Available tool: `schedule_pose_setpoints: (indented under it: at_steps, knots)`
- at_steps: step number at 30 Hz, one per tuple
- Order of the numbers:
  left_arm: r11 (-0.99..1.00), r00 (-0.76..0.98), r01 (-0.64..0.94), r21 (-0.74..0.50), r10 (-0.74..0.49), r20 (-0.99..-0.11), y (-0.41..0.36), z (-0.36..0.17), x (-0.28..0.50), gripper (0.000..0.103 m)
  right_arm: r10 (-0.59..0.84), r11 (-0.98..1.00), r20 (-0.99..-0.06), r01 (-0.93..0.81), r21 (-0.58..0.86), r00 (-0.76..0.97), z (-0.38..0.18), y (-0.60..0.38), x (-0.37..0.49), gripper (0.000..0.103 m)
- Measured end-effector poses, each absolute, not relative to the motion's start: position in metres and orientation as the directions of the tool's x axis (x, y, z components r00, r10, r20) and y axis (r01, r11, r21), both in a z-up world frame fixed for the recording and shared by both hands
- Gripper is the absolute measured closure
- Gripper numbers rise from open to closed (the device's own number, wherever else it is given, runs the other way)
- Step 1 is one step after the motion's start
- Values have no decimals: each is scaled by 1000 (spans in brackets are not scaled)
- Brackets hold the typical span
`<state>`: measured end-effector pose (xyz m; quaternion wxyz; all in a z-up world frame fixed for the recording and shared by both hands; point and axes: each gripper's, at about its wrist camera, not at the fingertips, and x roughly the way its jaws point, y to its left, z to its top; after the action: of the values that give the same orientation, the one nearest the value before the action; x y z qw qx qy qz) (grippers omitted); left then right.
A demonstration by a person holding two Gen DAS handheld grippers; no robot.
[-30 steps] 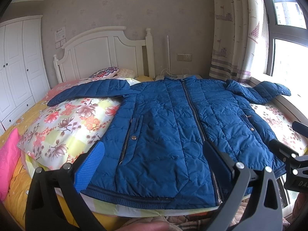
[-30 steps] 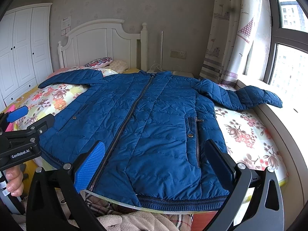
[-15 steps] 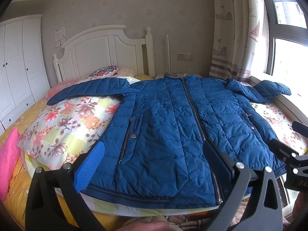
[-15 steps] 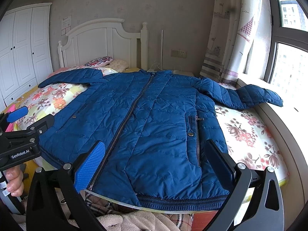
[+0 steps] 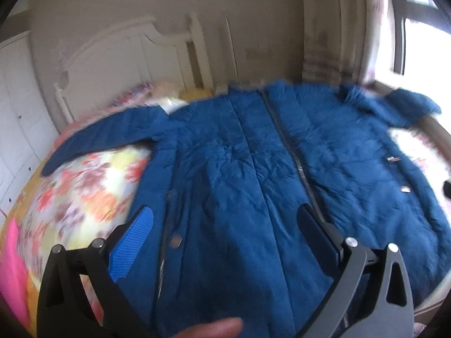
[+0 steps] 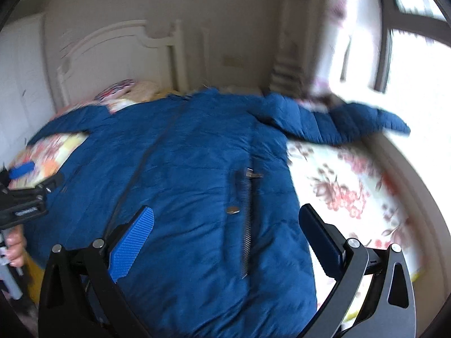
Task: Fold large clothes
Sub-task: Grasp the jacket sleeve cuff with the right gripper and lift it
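A blue quilted jacket (image 5: 234, 174) lies flat and front-up on the bed, zipped, with both sleeves spread out; its left sleeve (image 5: 107, 138) reaches over the floral duvet. My left gripper (image 5: 225, 225) hovers open over the jacket's lower left half, nothing between its fingers. In the right wrist view the same jacket (image 6: 191, 163) fills the middle, its right sleeve (image 6: 338, 124) stretched toward the window. My right gripper (image 6: 225, 225) is open above the lower right half, near the pocket zip (image 6: 248, 219). The left gripper (image 6: 25, 194) shows at the left edge there. Both views are blurred.
A floral duvet (image 5: 81, 194) covers the bed, with a pink cloth (image 5: 11, 262) at the left. The white headboard (image 5: 118, 56) and pillows stand at the far end. A window sill (image 6: 408, 174) borders the right side, and a white wardrobe (image 5: 17, 107) stands left.
Both grippers have moved forward and tilted down over the jacket, so its hem has left view. The jacket itself lies as before. Both grippers stay open.
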<state>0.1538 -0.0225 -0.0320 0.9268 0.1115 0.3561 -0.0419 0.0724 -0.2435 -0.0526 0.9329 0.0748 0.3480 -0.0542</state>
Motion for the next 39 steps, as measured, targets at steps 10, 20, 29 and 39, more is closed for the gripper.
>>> schedule_pose_setpoints:
  at_steps: [10, 20, 29, 39]
  knots:
    - [992, 598, 82, 93, 26, -801, -12, -92, 312, 2, -242, 843, -776, 522, 130, 583, -82, -406, 212, 4]
    - [995, 597, 96, -12, -67, -800, 2, -106, 319, 2, -355, 704, -792, 699, 123, 497, -97, -491, 288, 4]
    - [995, 595, 97, 9, -51, -802, -1, -106, 316, 2, -364, 853, -534, 503, 137, 763, -40, -437, 298, 73]
    - [995, 596, 98, -5, -62, -800, 1, -105, 316, 2, 121, 956, -670, -267, -119, 732, -49, -175, 335, 67]
